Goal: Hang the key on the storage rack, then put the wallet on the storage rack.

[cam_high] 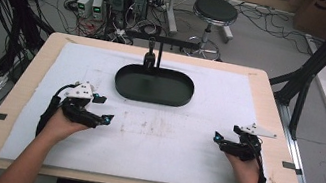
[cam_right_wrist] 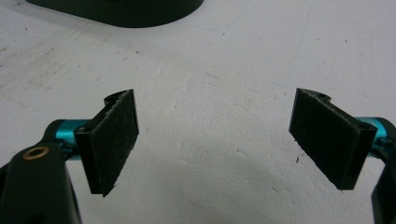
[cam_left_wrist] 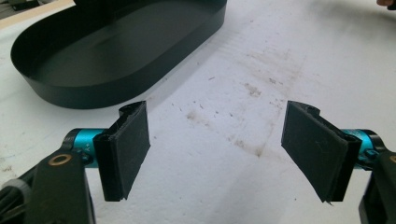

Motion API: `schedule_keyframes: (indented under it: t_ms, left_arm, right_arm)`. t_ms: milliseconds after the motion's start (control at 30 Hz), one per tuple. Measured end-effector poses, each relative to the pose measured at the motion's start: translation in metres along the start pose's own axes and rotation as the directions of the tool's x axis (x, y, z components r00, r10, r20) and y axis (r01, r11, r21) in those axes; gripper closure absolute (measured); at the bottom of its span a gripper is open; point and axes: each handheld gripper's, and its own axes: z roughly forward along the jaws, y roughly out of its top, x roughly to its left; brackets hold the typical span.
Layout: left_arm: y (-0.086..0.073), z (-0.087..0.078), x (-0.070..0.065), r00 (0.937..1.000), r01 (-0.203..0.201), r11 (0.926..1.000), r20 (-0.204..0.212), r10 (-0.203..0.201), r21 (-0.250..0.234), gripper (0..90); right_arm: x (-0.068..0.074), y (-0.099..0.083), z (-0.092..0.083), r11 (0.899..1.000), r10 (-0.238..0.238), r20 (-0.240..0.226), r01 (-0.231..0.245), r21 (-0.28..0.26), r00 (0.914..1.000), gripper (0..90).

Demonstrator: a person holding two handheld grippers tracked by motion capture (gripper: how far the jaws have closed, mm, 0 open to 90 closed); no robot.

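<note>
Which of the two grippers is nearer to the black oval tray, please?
Left. The left gripper sits just below the black oval tray's left end, while the right gripper rests farther off, beyond its right end.

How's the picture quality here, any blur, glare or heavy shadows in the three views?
High view: soft and low in detail, evenly lit, faint shadows under the black tray and both grippers. Left gripper view: the pads are fairly sharp, the tray slightly soft, with a dull sheen on its floor. Right gripper view: bright white mat near washed out, a soft shadow low between the open jaws.
</note>
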Motion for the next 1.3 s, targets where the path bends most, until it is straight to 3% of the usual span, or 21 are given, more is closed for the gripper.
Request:
schedule_keyframes:
  t_ms: [67, 367, 633, 933, 1100, 1300]
  left_arm:
    - [-0.002, -0.001, 0.000, 0.9999, 0.012, 0.9999, -0.011, -0.012, -0.005, 19.0]
    - [-0.008, -0.013, 0.007, 0.9989, 0.024, 0.9997, -0.040, -0.025, -0.003, 17.6]
    - [-0.007, -0.010, 0.006, 0.9986, 0.021, 0.9998, -0.049, -0.021, 0.006, 17.4]
    - [-0.007, -0.019, 0.007, 0.9925, 0.047, 0.9988, -0.112, -0.048, -0.009, 17.3]
    - [-0.006, -0.025, 0.012, 0.9815, 0.078, 0.9969, -0.175, -0.078, -0.010, 17.4]
    - [-0.009, -0.034, 0.018, 0.9579, 0.101, 0.9948, -0.270, -0.099, -0.004, 17.4]
  right_arm:
    - [-0.001, 0.000, 0.000, 1.000, -0.006, 0.000, 0.006, 0.000, 1.0000, 16.2]
    - [-0.004, 0.002, 0.005, 1.000, -0.008, 0.004, 0.008, 0.003, 1.0000, 16.2]
    - [-0.004, 0.002, 0.005, 1.000, -0.008, 0.006, 0.007, 0.007, 1.0000, 16.2]
    - [-0.001, 0.004, 0.005, 1.000, -0.012, -0.002, 0.012, -0.001, 0.9999, 16.2]
    - [0.000, 0.005, 0.007, 1.000, -0.023, -0.009, 0.023, 0.005, 0.9997, 16.2]
    - [0.001, 0.005, 0.007, 1.000, -0.022, -0.012, 0.022, 0.001, 0.9997, 16.2]
